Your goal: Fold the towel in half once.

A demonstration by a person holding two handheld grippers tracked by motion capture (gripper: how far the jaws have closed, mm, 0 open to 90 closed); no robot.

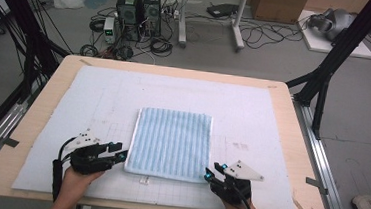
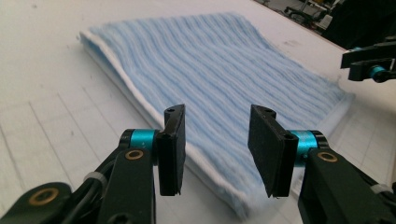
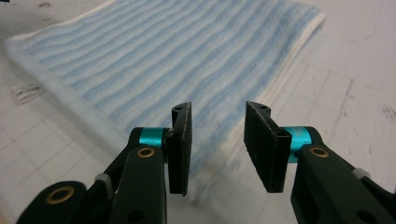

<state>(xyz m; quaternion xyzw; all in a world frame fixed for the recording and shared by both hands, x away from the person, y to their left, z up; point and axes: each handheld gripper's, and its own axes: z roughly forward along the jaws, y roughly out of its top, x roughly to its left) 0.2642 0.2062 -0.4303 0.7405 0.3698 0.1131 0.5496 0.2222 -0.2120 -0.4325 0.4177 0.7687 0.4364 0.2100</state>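
The left gripper [image 1: 119, 154] and right gripper [image 1: 213, 171] stood released, nothing between their jaws. Each flanked a near corner of the folded blue striped towel [image 1: 171, 142], which lay flat on the white surface [image 1: 253, 115].

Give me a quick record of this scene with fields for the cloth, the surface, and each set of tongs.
cloth: blue-and-white striped towel, folded flat, lying at mid-table
surface: white gridded mat on a wooden table
left tongs: open, nothing between the jaws, beside the towel's near left corner
right tongs: open, nothing between the jaws, at the towel's near right corner
small item: clear clip on the mat by the near edge
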